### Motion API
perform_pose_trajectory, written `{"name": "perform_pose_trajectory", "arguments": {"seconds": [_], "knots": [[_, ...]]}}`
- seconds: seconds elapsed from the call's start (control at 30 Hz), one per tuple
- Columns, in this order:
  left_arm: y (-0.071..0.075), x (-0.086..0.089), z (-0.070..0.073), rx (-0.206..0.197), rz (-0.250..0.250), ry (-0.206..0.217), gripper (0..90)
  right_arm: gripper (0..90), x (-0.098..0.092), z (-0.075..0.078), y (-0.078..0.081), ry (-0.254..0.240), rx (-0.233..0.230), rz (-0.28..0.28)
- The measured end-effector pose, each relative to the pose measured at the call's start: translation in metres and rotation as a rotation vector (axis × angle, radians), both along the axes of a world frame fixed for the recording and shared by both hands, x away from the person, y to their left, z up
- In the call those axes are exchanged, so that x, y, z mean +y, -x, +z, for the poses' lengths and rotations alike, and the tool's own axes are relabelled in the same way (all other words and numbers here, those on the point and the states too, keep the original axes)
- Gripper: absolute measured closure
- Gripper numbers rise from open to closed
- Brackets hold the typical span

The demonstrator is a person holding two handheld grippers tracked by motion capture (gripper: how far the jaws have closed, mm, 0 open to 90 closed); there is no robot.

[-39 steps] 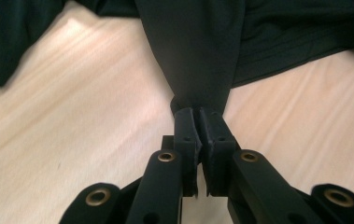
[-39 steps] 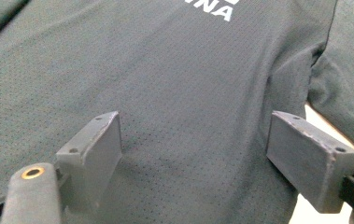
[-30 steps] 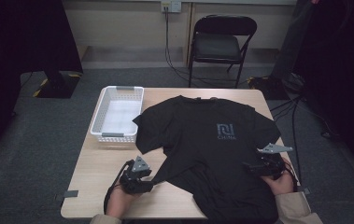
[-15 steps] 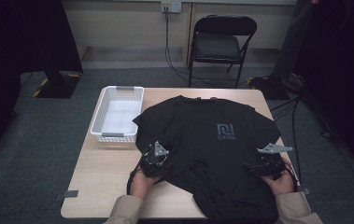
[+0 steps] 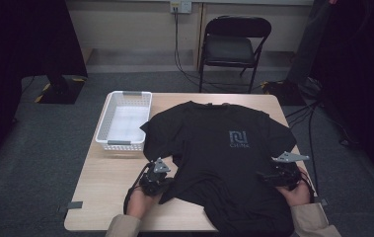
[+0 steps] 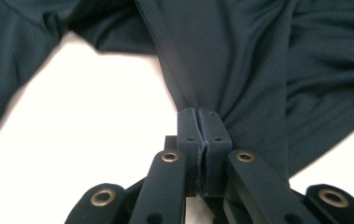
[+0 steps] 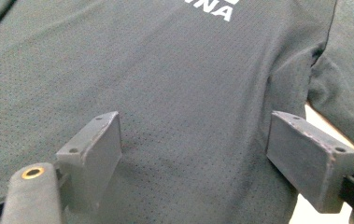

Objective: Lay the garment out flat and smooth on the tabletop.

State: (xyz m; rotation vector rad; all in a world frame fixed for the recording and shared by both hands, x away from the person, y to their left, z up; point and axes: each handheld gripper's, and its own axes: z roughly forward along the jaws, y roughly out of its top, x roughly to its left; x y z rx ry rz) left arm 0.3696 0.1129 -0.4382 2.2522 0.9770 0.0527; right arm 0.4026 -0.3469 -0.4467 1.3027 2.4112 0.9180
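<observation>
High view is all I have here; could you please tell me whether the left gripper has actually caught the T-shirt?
Observer: Yes, the left gripper has just closed, pinching a bunched edge of the black T-shirt.
Operator: Thank you. And the right gripper, please?
Observer: The right gripper is open, its fingers spread wide over flat fabric.
Operator: Is there anything near it?
Observer: White letters printed on the shirt lie just beyond its fingers.
</observation>
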Motion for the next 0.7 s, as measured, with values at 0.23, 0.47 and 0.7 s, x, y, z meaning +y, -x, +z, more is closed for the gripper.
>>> {"name": "perform_pose_trajectory", "arguments": {"seconds": [0.23, 0.47, 0.7], "knots": [[0.023, 0.018, 0.006, 0.015, -0.007, 0.025, 87.9, 17.7, 0.0, 0.0, 0.0, 0.0, 0.0, 0.0], [0.011, 0.013, 0.009, -0.026, 0.095, 0.05, 48.4, 17.7, 0.0, 0.0, 0.0, 0.0, 0.0, 0.0], [-0.019, -0.004, -0.001, -0.036, 0.145, 0.01, 49.9, 17.7, 0.0, 0.0, 0.0, -0.001, 0.001, 0.0]]}}
